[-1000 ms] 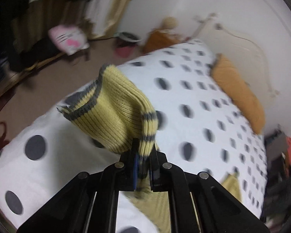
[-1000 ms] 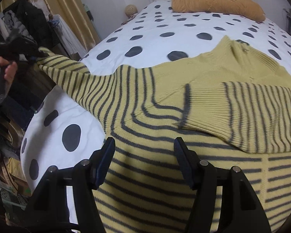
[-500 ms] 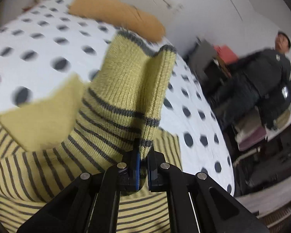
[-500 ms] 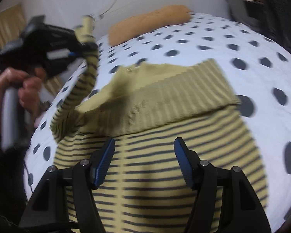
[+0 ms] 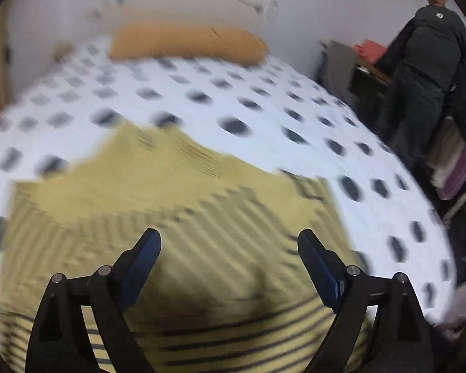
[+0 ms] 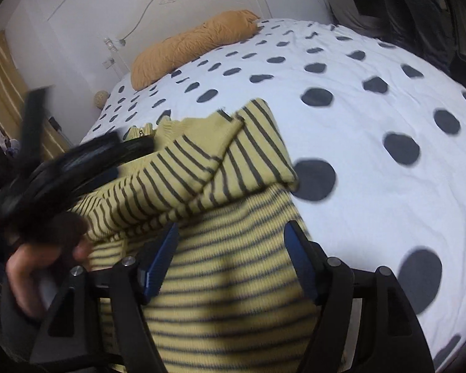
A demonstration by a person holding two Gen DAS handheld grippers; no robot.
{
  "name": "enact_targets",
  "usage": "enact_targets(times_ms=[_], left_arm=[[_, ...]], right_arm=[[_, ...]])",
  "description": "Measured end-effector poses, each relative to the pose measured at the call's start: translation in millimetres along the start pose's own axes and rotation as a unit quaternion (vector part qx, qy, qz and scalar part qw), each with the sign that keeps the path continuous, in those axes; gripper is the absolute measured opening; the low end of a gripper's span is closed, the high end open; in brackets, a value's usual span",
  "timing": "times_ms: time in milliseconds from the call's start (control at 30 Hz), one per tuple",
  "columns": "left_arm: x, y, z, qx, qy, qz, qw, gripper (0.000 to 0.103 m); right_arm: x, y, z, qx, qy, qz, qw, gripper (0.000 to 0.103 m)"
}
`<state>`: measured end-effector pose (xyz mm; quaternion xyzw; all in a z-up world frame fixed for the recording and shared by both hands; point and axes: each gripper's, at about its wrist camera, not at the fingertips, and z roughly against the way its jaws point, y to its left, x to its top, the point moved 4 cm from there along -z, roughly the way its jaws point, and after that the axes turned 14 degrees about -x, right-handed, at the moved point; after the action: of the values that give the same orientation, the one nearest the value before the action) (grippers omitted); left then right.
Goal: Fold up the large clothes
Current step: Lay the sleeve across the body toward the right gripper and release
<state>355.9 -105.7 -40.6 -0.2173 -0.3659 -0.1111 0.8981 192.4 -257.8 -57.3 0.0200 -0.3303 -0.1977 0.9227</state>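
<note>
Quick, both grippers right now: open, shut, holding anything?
Left gripper: open, just let go, holding nothing, above the sweater.
Right gripper: open, opening wider, holding nothing.

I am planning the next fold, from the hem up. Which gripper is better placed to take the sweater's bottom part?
Probably the right gripper: it is open over the sweater's ribbed lower body, near its edge on the polka-dot bedspread. The left gripper has just opened, nothing between its jaws, over the folded sleeves.

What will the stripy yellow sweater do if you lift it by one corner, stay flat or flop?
Probably flop: the sweater is soft knit, and its folded sleeve already drapes limply. It likely won't slide much, since ribbed knit should cling to the bedspread.
</note>
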Motion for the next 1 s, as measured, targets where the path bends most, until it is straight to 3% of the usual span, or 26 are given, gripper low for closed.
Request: enact_targets(times_ms=[33, 133, 200, 333, 367, 400, 433, 600, 700, 800, 900, 1000], left_arm=[[-3.7, 20.7, 17.8, 0.039, -0.003, -0.013, 0.9992, 0.091], [-21.2, 68.2, 36.7, 0.090, 0.021, 0.000, 0.9957, 0.091], [-36.3, 103.1, 45.4, 0.103, 0.031, 0.030, 0.9937, 0.091], [-58.8, 160.2, 57.7, 0.117, 0.025, 0.097, 0.9880, 0.091], [-61.1, 170.9, 57.3, 0.119, 0.024, 0.111, 0.9864, 0.091], [-62.9, 179.0, 55.7, 0.124, 0.026, 0.121, 0.9845, 0.091], [-64.9, 188.1, 52.8, 0.133, 0.029, 0.130, 0.9821, 0.091], [-67.4, 193.7, 49.1, 0.154, 0.016, 0.120, 0.9808, 0.092], [-65.2, 190.2, 45.8, 0.170, 0.005, 0.106, 0.9798, 0.095], [-66.2, 196.4, 39.0, 0.202, 0.015, 0.103, 0.9738, 0.097], [-71.1, 212.1, 33.4, 0.185, 0.027, 0.137, 0.9728, 0.100], [-75.5, 223.1, 40.5, 0.159, 0.017, 0.179, 0.9707, 0.101]], right_arm=[[9.0, 5.9, -8.3, 0.000, -0.001, 0.003, 1.000, 0.072], [39.5, 21.6, -48.6, -0.022, 0.012, 0.012, 1.000, 0.075], [56.4, 29.3, -75.3, -0.050, 0.023, 0.008, 0.998, 0.075], [74.4, 45.1, -135.9, -0.052, 0.093, 0.004, 0.994, 0.073], [76.8, 50.2, -142.9, -0.044, 0.094, 0.007, 0.995, 0.066], [78.6, 52.5, -146.3, -0.046, 0.090, 0.012, 0.995, 0.034], [80.3, 53.0, -147.4, -0.056, 0.091, 0.016, 0.994, 0.013], [82.4, 36.1, -101.5, -0.035, 0.055, -0.011, 0.998, 0.009], [68.9, 23.9, -72.1, -0.054, 0.031, -0.009, 0.998, 0.005], [58.4, 9.4, -71.0, -0.073, 0.027, -0.019, 0.997, 0.005], [49.1, 3.3, -91.8, -0.091, 0.055, 0.004, 0.994, 0.006], [45.1, -1.2, -84.8, -0.099, 0.047, -0.007, 0.994, 0.016]])
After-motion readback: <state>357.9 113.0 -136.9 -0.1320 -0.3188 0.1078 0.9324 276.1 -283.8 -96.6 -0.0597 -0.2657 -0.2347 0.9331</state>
